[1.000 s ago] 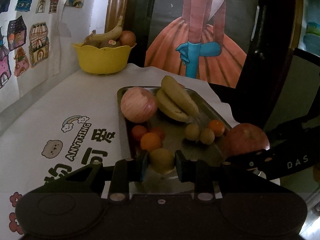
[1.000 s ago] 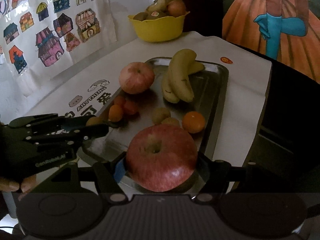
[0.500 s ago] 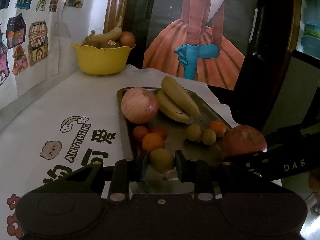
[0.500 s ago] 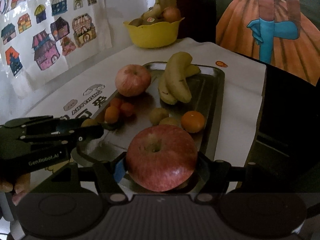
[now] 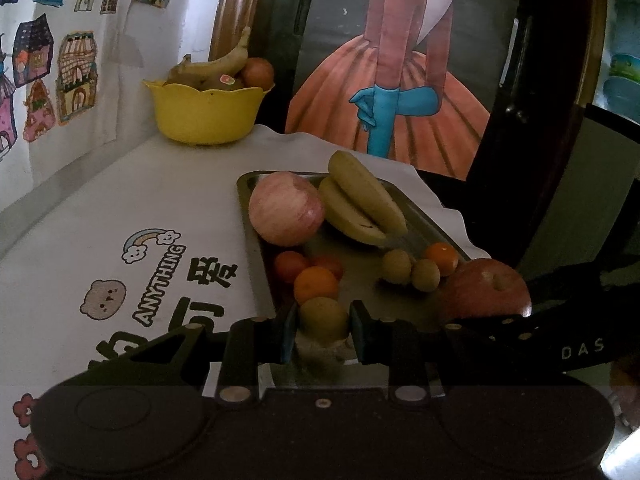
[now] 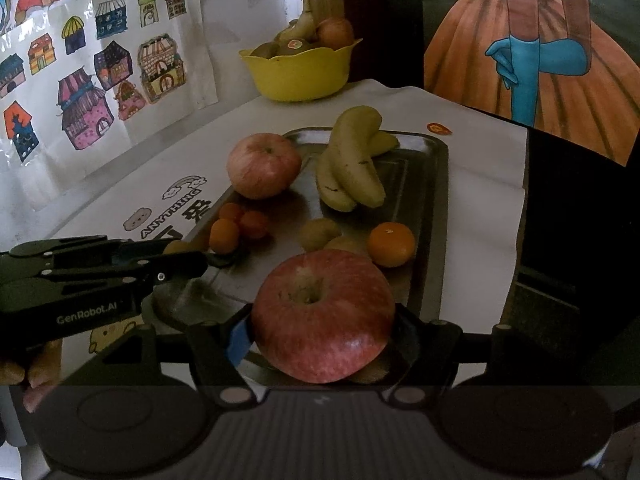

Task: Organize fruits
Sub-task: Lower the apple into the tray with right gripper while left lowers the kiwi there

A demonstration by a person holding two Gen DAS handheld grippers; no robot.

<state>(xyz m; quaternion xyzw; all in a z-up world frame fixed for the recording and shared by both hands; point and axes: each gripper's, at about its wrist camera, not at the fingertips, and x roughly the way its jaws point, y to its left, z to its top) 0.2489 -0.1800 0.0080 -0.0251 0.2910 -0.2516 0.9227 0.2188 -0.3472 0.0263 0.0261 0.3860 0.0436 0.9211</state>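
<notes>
Left tongs point(image 5: 323, 330) clamped on small yellow-green round fruit point(image 5: 323, 320), over near end of grey metal tray point(image 6: 434, 216). Right tongs point(image 6: 322, 338) gripping large red apple point(image 6: 323, 314). Only right view shows orange sticker point(image 6: 439, 128) on counter point(image 6: 484, 184) beyond tray.

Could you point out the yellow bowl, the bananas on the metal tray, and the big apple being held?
yellow bowl point(image 6: 300, 76), right wrist view, front wall.
bananas point(image 6: 354, 160), right wrist view, middle of the top banana.
big apple point(image 6: 324, 316), right wrist view, front skin.
</notes>
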